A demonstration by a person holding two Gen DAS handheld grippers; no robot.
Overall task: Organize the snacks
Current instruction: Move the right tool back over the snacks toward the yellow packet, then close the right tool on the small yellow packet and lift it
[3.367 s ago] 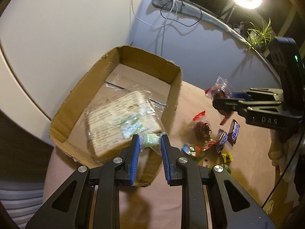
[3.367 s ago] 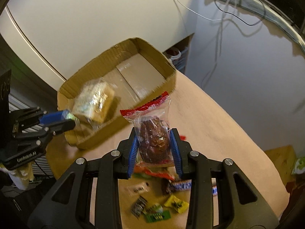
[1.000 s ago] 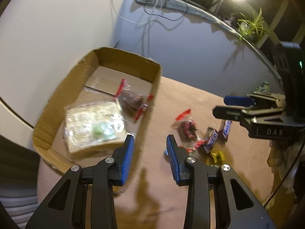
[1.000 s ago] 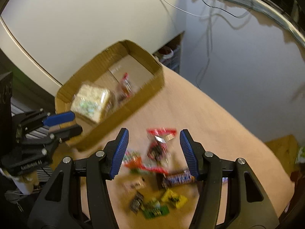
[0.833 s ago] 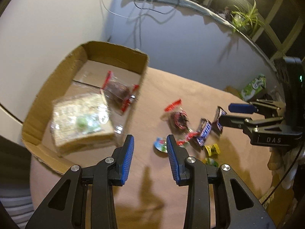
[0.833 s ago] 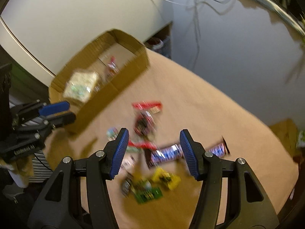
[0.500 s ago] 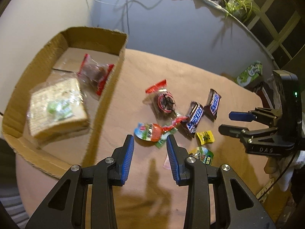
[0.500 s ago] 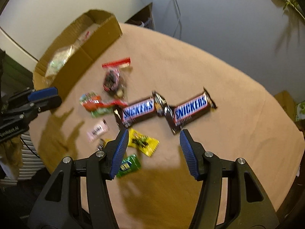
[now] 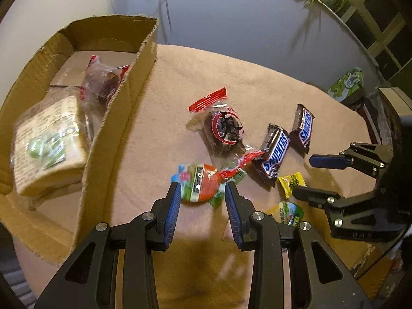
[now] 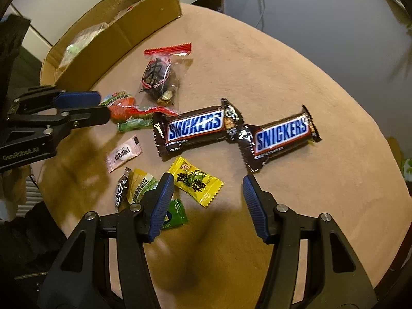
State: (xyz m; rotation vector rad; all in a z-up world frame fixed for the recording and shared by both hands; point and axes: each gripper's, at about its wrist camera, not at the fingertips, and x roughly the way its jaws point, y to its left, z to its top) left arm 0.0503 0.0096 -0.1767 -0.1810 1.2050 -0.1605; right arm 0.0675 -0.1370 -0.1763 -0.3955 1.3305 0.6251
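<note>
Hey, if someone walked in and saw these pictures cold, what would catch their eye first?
Probably the two Snickers bars lying end to end mid-table, with small candies scattered beside them. Next, the open left gripper straddling a red-and-green packet, not yet closed on it, and the open right gripper hovering near a yellow candy. At the far left sits a cardboard box already holding a wrapped sandwich.
</note>
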